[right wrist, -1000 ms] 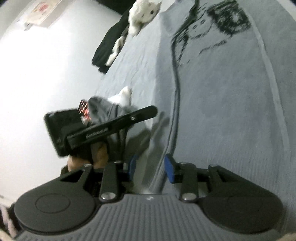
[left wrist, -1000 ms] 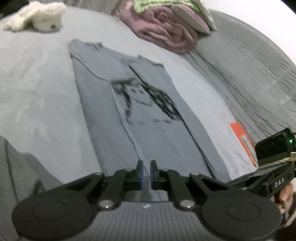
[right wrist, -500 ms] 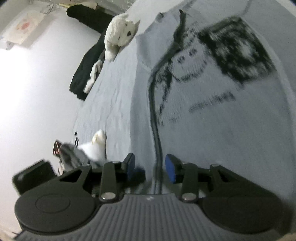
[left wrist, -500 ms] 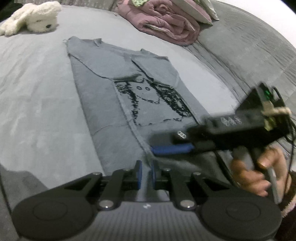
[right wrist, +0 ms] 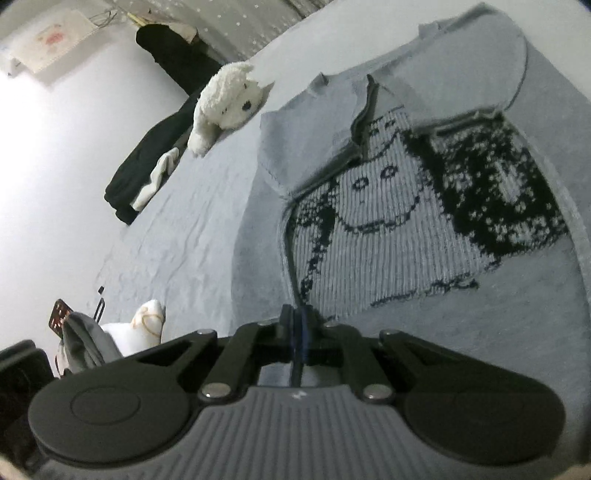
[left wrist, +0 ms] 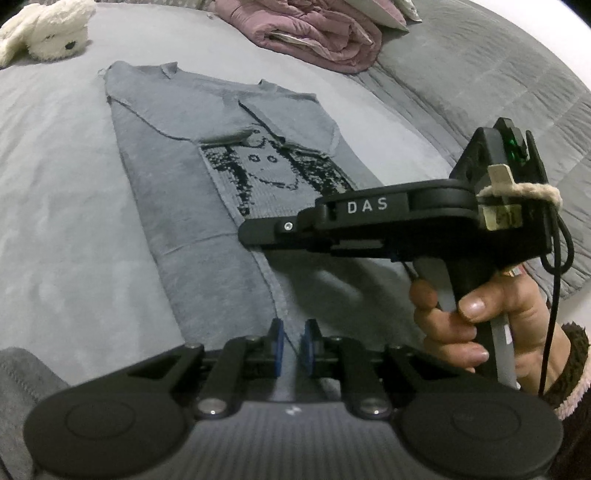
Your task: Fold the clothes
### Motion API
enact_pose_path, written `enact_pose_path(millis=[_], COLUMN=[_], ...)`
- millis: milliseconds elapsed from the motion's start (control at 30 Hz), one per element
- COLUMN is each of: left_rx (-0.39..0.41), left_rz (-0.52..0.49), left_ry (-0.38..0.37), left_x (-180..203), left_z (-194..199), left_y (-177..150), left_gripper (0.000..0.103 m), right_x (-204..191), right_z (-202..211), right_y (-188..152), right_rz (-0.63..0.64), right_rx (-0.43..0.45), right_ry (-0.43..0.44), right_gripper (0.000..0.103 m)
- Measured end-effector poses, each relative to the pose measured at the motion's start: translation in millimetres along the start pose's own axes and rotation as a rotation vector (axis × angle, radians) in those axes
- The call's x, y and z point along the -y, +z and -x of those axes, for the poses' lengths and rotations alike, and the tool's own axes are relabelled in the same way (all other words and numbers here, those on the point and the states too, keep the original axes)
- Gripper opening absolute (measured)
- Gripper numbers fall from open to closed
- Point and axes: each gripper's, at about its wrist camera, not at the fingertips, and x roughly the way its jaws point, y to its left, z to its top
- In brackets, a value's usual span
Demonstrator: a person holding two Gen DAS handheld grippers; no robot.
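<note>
A grey knitted sweater (left wrist: 207, 206) with a black-and-white face pattern lies flat on the grey bedspread (left wrist: 55, 221), both sleeves folded in over its front. The left gripper (left wrist: 293, 338) sits at the near hem with its blue pads slightly apart and easing wider, a fold of the sweater's edge running between them. The right gripper (right wrist: 295, 321) is closing, its pads nearly together on the dark folded edge of the sweater. From the left wrist view the right hand (left wrist: 476, 317) grips its tool's handle over the garment. A white plush toy (right wrist: 225, 103) and pink bedding (left wrist: 317, 33) lie beyond the collar
</note>
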Motion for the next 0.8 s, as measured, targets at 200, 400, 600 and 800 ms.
enact_pose_path(millis=[200, 400, 600, 800], left_rx=[-0.014, -0.077, -0.145, -0.217], left_rz=[-0.017, -0.020, -0.087, -0.115], left_ry=[-0.015, -0.022, -0.010, -0.078], left_x=[3, 13, 30, 39], left_z=[6, 6, 2, 8], left_y=[-1, -5, -14, -26], left_gripper=[0.012, 0.025, 0.025, 0.025], right_x=[-8, 10, 24, 34], right_z=[27, 73, 102, 121], right_y=[2, -6, -27, -41], right_rz=[0.062, 0.062, 0.058, 0.076], right_rx=[0.031, 0.069, 0.031, 0.004], right_ry=[-0.020, -0.106, -0.162, -0.183], right_gripper=[0.018, 0.041, 0.041, 0.041])
